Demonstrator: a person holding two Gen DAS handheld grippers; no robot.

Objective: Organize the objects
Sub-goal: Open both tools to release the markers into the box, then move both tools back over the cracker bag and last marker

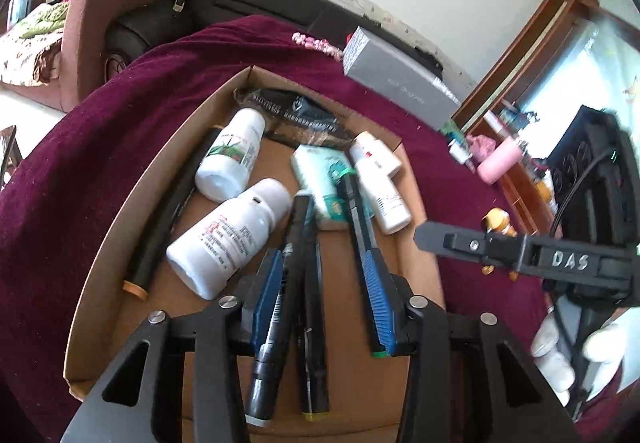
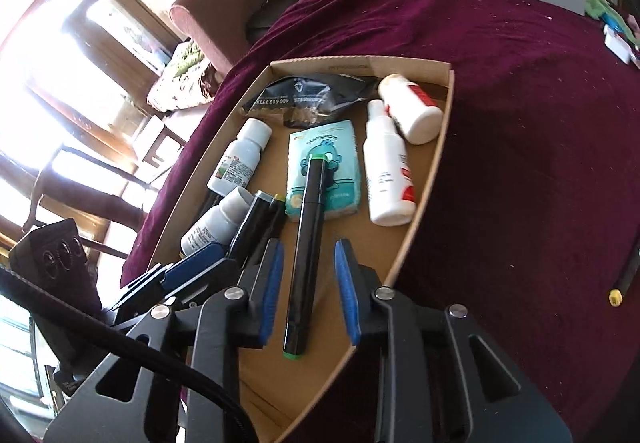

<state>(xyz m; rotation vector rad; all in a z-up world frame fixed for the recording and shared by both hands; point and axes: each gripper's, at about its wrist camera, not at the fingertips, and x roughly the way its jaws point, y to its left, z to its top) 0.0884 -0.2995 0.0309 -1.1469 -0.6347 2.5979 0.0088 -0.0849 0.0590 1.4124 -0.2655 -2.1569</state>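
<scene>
My right gripper [image 2: 306, 283] hangs wide apart, gripping nothing, its blue pads either side of the green-capped marker [image 2: 306, 243]. That marker lies inside the cardboard box [image 2: 430, 179], tip resting on the tissue pack [image 2: 340, 163]. My left gripper [image 1: 326, 283] is also spread, with two black markers [image 1: 296, 283] lying between its fingers.

Matt brown cardboard tray [image 2: 424, 179] on plush maroon cloth [image 2: 520, 123]; glossy white plastic bottles [image 1: 224, 239]; glossy black markers [image 2: 306, 243].
</scene>
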